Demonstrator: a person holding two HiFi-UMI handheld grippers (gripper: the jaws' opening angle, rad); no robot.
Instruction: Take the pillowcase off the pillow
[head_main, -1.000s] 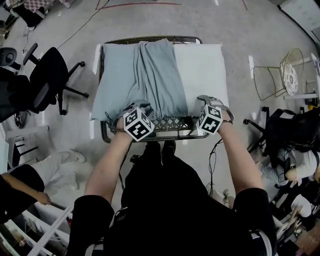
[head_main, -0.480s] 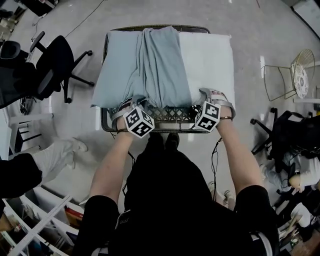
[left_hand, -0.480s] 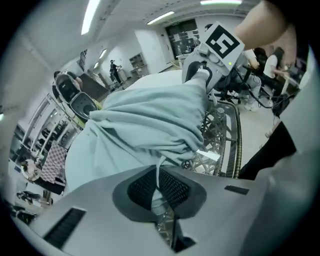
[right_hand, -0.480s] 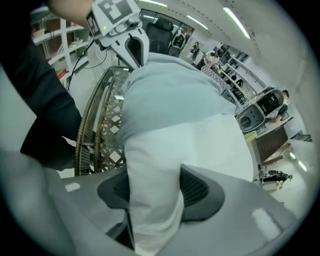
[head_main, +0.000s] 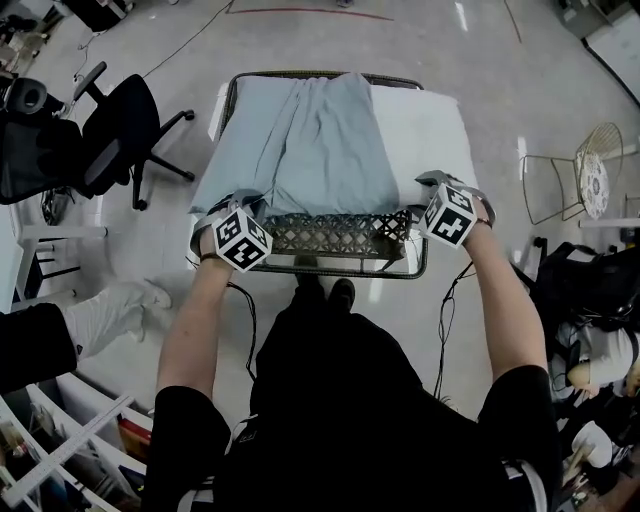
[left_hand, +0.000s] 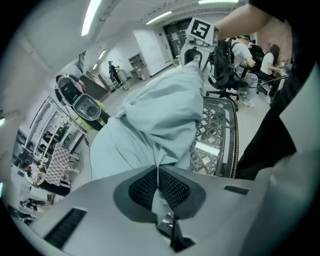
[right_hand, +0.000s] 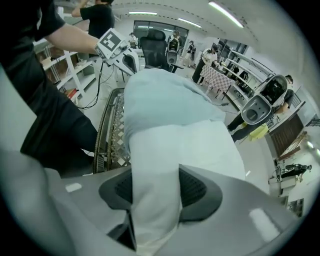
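A white pillow (head_main: 430, 125) lies on a lattice metal table (head_main: 330, 235), its left part inside a pale blue pillowcase (head_main: 310, 150). My left gripper (head_main: 232, 215) is at the near left corner, shut on a thin fold of the pillowcase (left_hand: 160, 115); the cloth runs between its pads (left_hand: 172, 189). At the near right corner, my right gripper (head_main: 442, 195) has just been closing on the bare pillow's corner (right_hand: 155, 165), and its pads press the thick white fold. The pillowcase edge (right_hand: 160, 97) lies just beyond that grip.
A black office chair (head_main: 110, 140) stands left of the table, and a wire chair (head_main: 590, 170) to the right. A person's white sleeve (head_main: 110, 310) reaches in at the left. Cables trail over the floor near my feet.
My two hands have drawn apart along the table's near edge, the left going left and the right going right and a little up. Both sets of jaws have closed on cloth.
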